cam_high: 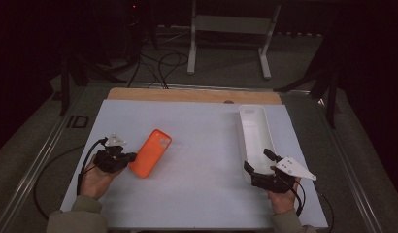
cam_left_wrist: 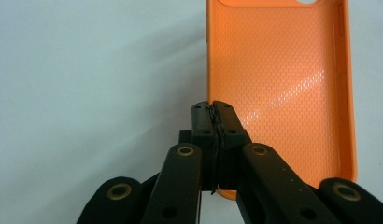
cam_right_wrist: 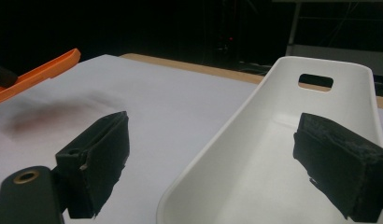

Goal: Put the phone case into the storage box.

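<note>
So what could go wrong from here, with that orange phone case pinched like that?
The left gripper pinches only the thin rim at one corner of the phone case, so the case could slip or swing when lifted. The right gripper is open, straddling the near wall of the white tray; closing carelessly might tip or shove it.

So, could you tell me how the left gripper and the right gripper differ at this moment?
The left gripper is shut on the near edge of the orange phone case; the right gripper is open. The left holds its thing, while the right's jaws merely straddle the white tray's near wall. Both sit low over the white table.
</note>
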The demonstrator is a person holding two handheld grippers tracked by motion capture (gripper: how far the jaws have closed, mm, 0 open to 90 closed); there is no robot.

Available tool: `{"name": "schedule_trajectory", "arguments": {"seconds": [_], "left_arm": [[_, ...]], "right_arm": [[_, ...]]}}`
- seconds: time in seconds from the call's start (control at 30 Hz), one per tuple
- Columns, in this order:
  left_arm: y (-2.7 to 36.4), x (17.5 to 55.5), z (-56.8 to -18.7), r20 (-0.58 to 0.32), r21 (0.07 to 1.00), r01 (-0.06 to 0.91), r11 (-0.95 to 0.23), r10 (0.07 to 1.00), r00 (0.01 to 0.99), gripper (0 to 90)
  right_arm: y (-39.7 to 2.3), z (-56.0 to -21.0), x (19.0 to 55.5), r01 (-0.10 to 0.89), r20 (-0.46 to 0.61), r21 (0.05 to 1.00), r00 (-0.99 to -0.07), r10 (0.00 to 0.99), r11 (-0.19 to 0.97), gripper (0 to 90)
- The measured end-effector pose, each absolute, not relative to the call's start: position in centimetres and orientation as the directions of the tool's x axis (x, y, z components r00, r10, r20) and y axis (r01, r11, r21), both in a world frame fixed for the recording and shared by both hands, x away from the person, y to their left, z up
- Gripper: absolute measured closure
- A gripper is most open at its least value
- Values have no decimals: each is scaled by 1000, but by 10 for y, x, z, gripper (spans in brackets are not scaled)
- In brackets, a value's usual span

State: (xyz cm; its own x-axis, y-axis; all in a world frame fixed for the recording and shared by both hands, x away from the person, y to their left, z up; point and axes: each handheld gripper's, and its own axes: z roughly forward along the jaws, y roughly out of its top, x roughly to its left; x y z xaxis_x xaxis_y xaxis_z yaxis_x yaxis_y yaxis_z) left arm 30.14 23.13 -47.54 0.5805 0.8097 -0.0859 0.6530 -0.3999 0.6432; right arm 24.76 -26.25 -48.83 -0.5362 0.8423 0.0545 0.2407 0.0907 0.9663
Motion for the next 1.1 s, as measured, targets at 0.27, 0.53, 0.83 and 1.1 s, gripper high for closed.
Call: {"name": "schedule_trajectory", "arguments": {"seconds": [0.27,0.53,0.83,1.1], "left_arm": [[224,298,-473,-66,672,627,-394,812,581,898],[222,294,-469,-43,701,600,-386,816,576,898],[217,292,-467,-17,724,571,-387,817,576,898],[212,287,-465,9,758,532,-377,821,570,898]], "right_arm": [[-264,-488,248,246,68,966,-538,840,79,106],[-264,-488,248,248,68,965,-539,840,81,106],[-261,-487,249,263,70,961,-535,842,87,105],[-261,-486,250,281,86,956,-531,843,80,104]]}}
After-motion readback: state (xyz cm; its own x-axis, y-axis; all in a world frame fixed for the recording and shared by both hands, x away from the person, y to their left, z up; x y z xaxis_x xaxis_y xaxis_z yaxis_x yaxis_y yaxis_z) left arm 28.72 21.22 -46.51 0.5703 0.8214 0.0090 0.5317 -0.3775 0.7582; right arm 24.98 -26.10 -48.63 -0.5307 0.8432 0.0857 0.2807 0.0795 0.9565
